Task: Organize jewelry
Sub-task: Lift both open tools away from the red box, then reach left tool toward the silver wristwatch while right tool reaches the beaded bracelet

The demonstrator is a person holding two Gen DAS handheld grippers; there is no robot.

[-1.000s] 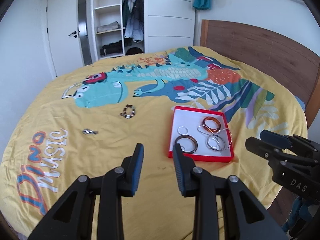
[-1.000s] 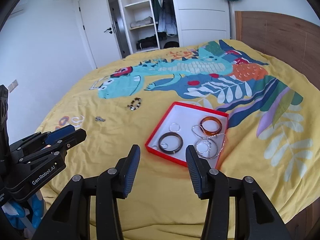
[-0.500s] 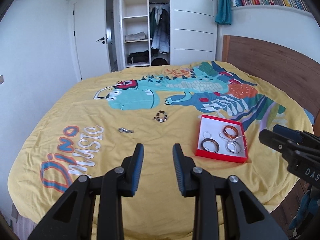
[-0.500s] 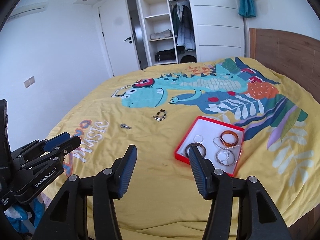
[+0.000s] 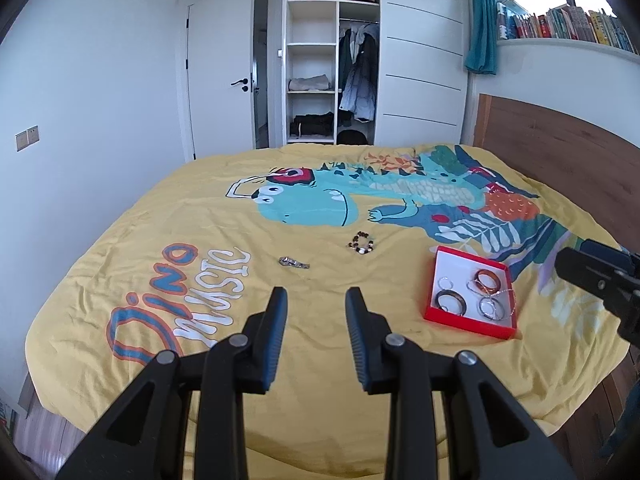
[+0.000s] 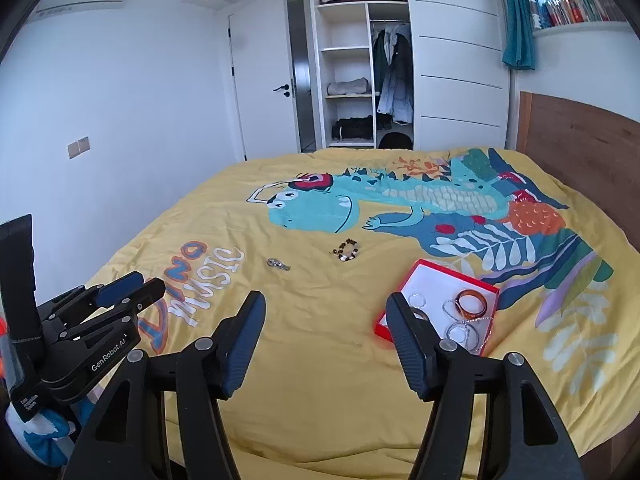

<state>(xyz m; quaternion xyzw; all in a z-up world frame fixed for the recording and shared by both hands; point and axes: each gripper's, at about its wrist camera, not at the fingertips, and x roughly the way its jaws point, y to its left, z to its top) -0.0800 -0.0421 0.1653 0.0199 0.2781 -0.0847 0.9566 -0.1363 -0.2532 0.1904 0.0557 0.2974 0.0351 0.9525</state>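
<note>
A red tray [image 5: 472,322] of bangles lies near the bed's right edge on the yellow duvet [image 5: 320,280], its long axis running near-to-far. A beaded bracelet [image 5: 361,242] and a small silver piece [image 5: 294,262] lie left of it, apart. The duvet reads "Dino Music". The left gripper [image 5: 316,306] has jaws spread, empty. The right gripper [image 6: 324,312] jaws have just been opening, nothing between them. Only the right view shows "GenRobot.AI" on the left gripper.

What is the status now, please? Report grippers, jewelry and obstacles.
Left gripper open, empty. Right gripper open, empty, jaws just widened. Beaded bracelet and silver piece outside red box. Nothing in the way.
</note>
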